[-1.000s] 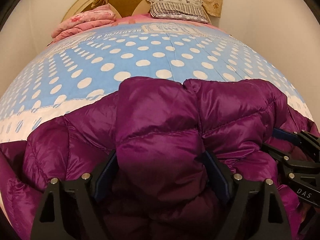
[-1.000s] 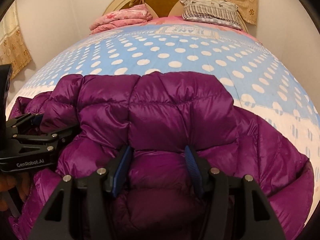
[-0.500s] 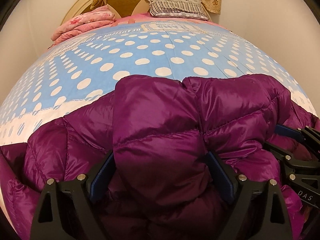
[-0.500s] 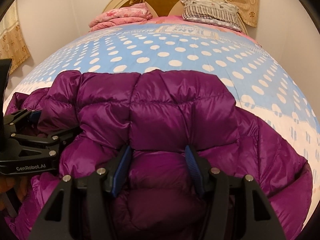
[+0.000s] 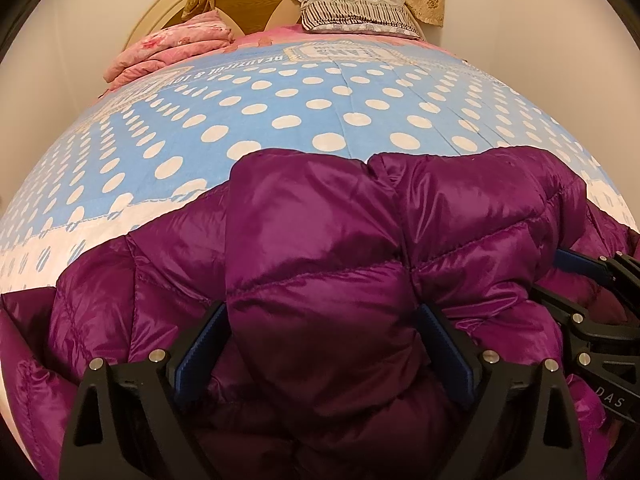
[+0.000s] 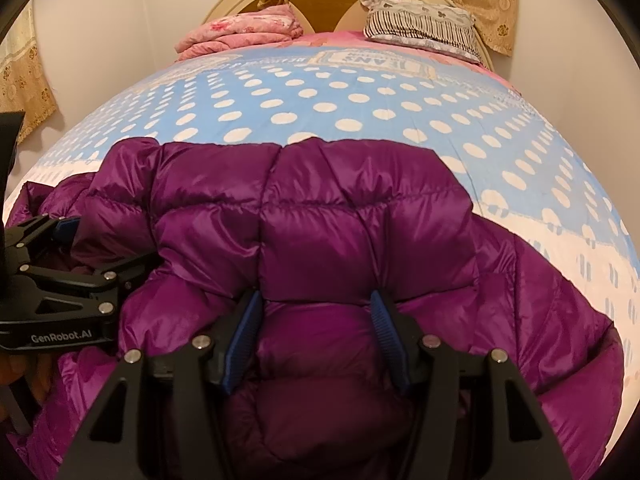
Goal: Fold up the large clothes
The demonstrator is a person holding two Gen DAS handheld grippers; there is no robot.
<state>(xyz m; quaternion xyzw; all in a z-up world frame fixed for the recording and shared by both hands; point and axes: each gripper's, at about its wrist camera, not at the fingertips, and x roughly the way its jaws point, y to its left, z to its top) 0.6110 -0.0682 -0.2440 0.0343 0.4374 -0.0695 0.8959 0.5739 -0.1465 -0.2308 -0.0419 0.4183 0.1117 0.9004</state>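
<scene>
A purple quilted down jacket lies bunched on the near end of a bed, on a blue bedspread with white polka dots. Its puffy panels are folded over one another, and the far folded edge runs roughly straight across the spread in both wrist views.

The left gripper points down into the jacket with a thick fold of the padding between its blue pads. Its jaws have just been opening and now stand very wide; the fabric swells between them and meets both pads, but they no longer pinch it, so this reads as a let-go rather than a hold. The right gripper sits beside it, further along the jacket, its jaws about half spread and pressed onto a puffed fold of the padding, which narrows where the pads squeeze it. Each gripper shows at the edge of the other's view, close by and apart from it.

Beyond the jacket the spread stretches to the head of the bed, where a folded pink floral blanket lies on the left and a striped pillow on the right, against a rounded cream headboard. Beige patterned fabric hangs over the headboard.
</scene>
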